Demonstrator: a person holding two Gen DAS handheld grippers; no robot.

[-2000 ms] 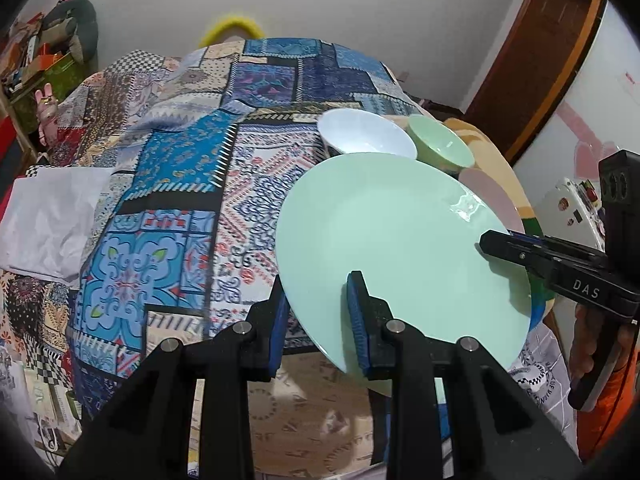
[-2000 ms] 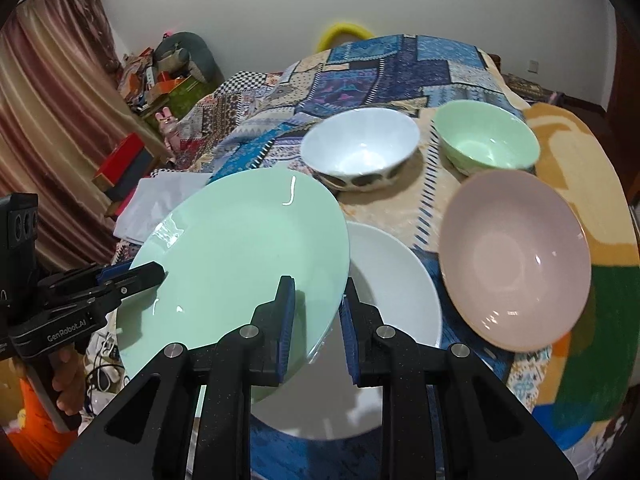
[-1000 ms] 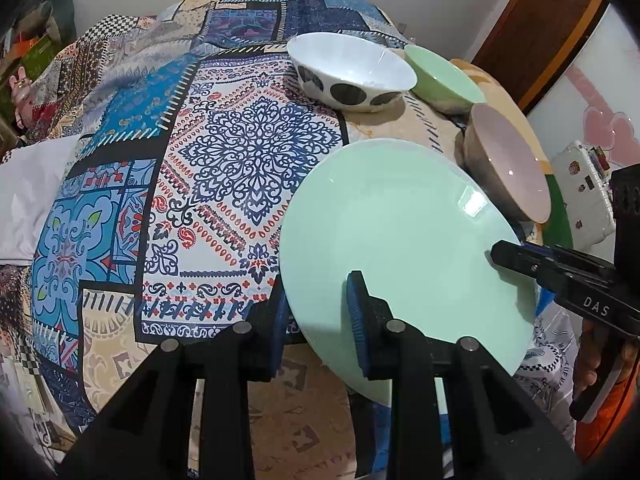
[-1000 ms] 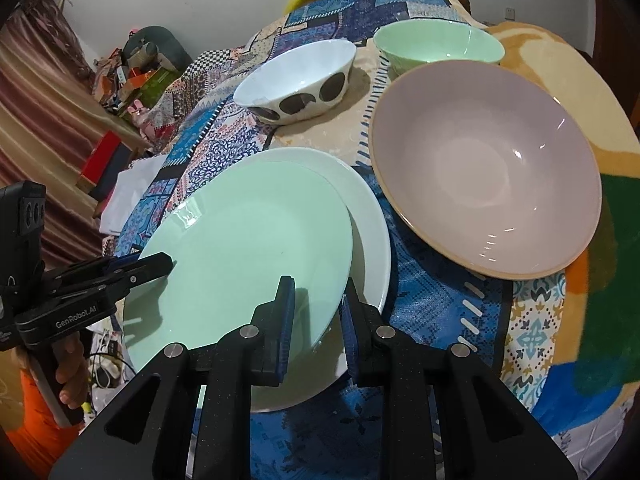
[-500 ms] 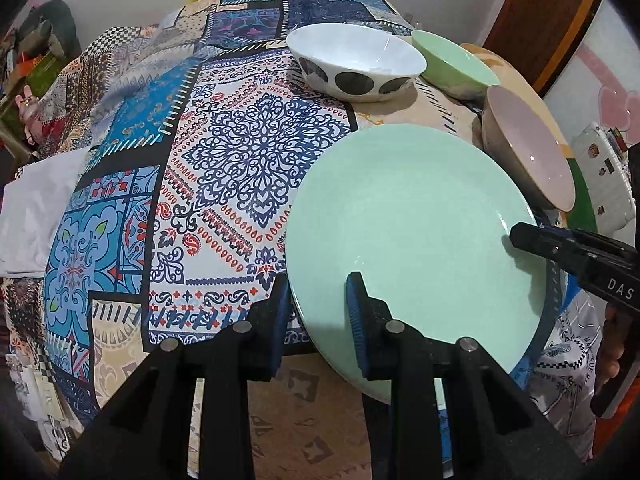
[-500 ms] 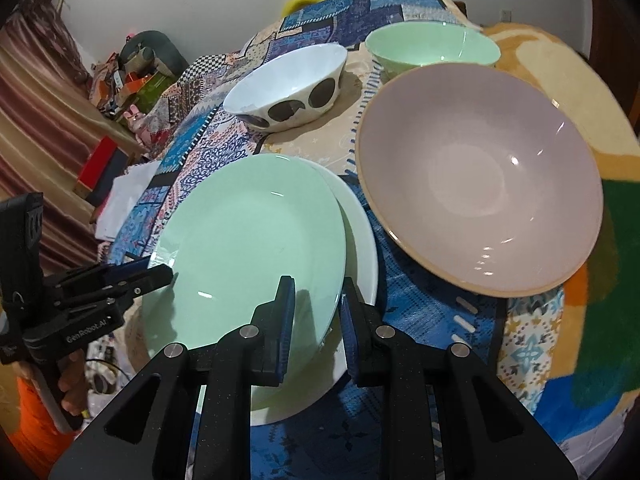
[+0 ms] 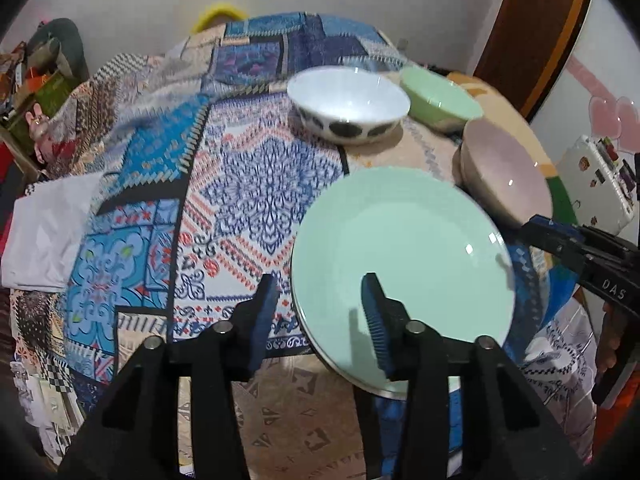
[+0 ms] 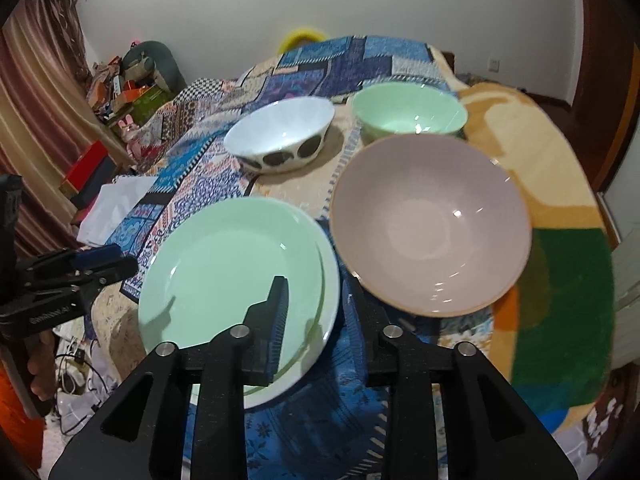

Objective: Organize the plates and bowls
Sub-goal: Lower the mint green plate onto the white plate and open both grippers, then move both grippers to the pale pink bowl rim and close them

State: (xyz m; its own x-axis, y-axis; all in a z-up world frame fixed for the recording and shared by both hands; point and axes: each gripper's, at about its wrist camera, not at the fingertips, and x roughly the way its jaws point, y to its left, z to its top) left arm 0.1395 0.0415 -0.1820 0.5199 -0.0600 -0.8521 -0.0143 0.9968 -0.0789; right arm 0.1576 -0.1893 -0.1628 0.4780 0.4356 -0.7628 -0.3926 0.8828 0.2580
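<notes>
A mint green plate (image 7: 404, 256) (image 8: 236, 268) lies stacked on a white plate (image 8: 330, 300) near the table's front edge. My left gripper (image 7: 320, 316) is open, its fingers astride the plate's left rim. My right gripper (image 8: 316, 320) is open, astride the plates' right rim. A pink bowl (image 8: 430, 224) (image 7: 504, 176) sits right of the plates. A white bowl with dark spots (image 8: 280, 140) (image 7: 348, 104) and a green bowl (image 8: 408, 112) (image 7: 440, 100) stand behind.
The table is covered with a blue patchwork cloth (image 7: 224, 184). A white folded cloth (image 7: 44, 224) lies at the left edge. A brown door (image 7: 532, 32) and a white appliance (image 7: 596, 184) are to the right. Clutter (image 8: 120, 88) sits at the far left.
Both grippers carried the green plate down onto the white plate, then opened and let go of it. Both have drawn back slightly.
</notes>
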